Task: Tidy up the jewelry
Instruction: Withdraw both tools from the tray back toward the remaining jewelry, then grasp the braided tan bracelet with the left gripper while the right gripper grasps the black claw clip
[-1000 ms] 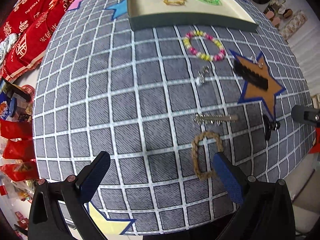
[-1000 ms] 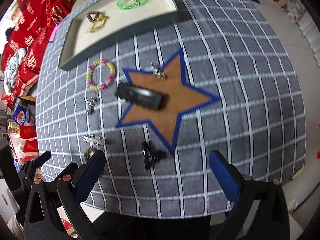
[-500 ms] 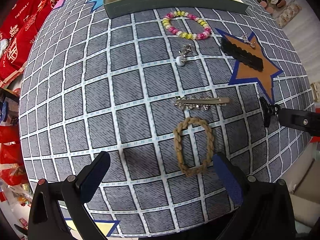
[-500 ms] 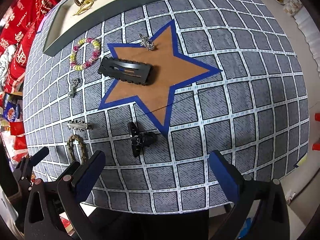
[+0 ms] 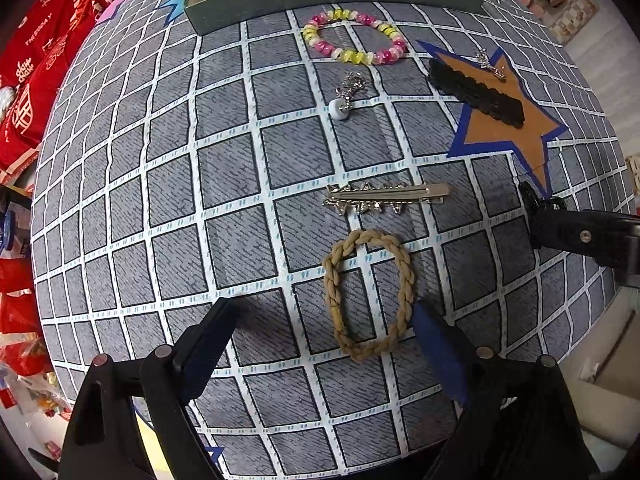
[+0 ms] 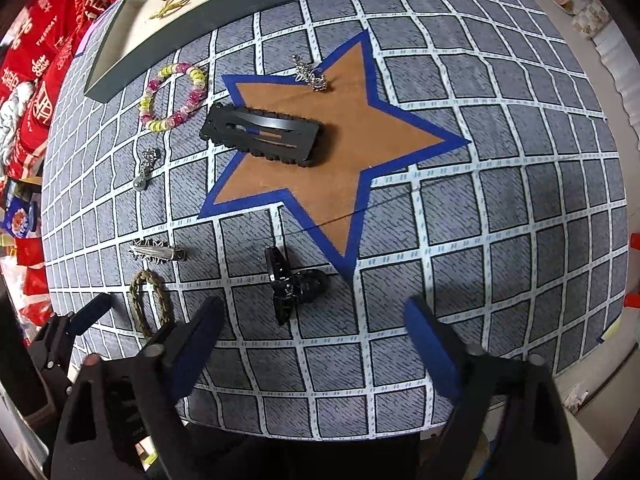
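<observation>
Both claws gape empty: left gripper (image 5: 324, 328) straddles the braided band (image 5: 368, 294), right gripper (image 6: 316, 324) nears the black clip (image 6: 294, 284). Centre each, press to the cloth (image 5: 168, 184), then close.

Even, fairly bright light falls from above; each tool casts a soft shadow on the desk (image 5: 168, 184). Fisheye distortion bows the grid near the desk's edges; corners darken. Focus is sharp.
</observation>
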Action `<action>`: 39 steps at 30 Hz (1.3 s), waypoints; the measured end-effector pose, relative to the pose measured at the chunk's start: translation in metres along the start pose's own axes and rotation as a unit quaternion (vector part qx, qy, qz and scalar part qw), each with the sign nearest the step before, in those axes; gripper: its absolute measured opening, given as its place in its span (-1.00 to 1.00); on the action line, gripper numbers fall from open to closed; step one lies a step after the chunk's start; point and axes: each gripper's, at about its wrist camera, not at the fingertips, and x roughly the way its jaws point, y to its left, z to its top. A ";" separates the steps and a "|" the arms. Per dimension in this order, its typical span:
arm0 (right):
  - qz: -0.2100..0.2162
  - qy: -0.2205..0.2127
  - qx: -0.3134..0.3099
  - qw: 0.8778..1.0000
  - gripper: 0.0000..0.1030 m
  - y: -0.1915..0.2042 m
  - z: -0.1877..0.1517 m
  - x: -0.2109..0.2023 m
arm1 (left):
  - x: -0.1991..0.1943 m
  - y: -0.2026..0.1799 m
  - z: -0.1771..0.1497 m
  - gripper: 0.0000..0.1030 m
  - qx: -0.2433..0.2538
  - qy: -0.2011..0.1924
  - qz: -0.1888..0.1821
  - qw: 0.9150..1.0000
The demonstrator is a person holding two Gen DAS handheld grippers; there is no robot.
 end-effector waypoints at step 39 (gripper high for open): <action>0.019 -0.040 -0.007 0.999 -0.52 0.009 0.020 -0.026 | -0.071 0.044 0.030 -0.62 -0.025 -0.048 -0.101 0.993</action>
